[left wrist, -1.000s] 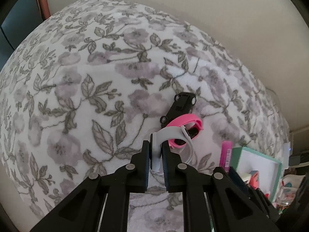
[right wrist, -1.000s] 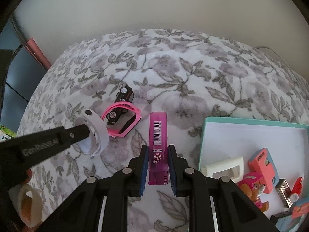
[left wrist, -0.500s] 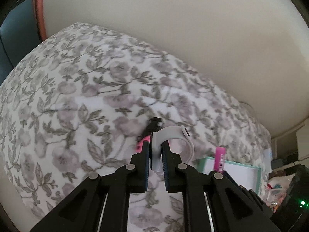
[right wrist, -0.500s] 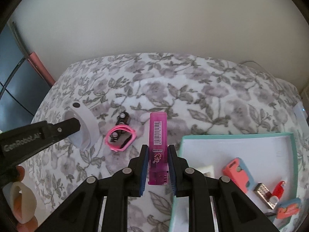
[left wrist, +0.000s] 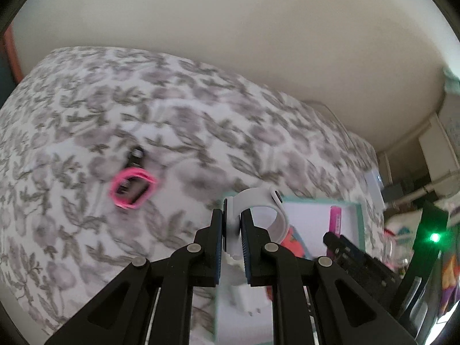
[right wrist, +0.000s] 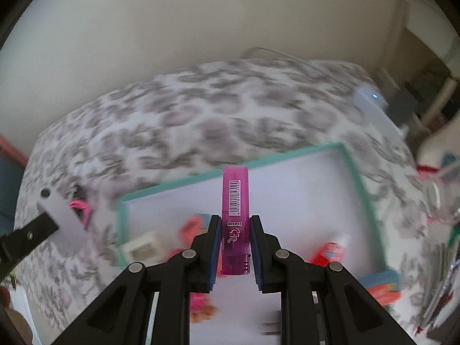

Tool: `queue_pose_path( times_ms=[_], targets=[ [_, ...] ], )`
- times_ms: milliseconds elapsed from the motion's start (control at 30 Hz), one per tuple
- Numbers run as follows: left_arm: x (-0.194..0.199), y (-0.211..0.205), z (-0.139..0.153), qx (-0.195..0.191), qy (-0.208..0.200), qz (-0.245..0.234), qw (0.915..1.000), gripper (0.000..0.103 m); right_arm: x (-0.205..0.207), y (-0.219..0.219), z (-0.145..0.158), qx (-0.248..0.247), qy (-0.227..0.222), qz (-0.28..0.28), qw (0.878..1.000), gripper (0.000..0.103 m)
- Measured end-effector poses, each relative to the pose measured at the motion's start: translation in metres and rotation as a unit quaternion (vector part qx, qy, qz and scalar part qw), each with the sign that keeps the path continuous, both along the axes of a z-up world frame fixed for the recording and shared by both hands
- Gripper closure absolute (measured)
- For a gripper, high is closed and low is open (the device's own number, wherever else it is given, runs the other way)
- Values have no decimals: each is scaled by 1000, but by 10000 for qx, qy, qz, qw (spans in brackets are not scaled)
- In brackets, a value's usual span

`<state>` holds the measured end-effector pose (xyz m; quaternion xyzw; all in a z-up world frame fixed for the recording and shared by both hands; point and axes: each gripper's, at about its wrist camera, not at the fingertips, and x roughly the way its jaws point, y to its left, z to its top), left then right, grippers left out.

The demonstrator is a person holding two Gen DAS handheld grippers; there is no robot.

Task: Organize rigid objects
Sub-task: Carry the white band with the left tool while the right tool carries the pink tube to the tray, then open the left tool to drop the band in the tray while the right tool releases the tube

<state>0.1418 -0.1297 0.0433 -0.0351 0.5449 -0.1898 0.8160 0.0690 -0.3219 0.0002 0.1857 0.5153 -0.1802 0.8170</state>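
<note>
The left gripper (left wrist: 232, 224) is gripping a white band (left wrist: 266, 204); the right gripper (right wrist: 235, 238) is clamping a pink lighter (right wrist: 235, 201), probably above the tray (right wrist: 356, 178).

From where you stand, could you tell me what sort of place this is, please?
Probably a bedroom: a floral-print bedspread covers what looks like a bed against a plain cream wall, with household clutter crowded beside it.

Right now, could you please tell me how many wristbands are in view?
2. The white wristband is clamped in the left claw over the teal-rimmed tray; the pink wristband lies on the floral bedspread around a small black toy car. Blur may hide others.
</note>
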Motion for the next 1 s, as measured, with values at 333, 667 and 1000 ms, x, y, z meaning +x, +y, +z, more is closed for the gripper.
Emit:
queue_pose_path(
  times_ms=[333,667,1000],
  targets=[
    [-29,-61,-16,60,323,-765,9965,90,-29,-50,-12,172,210,-523,9983,82],
    [-42,-86,-39,276,565,-1069,9923,90,-29,-48,-23,204,398,-403,9982,82],
    [-40,-86,-45,339,639,-1073,9916,89,-26,-44,-24,188,444,-314,9983,82]
  ],
)
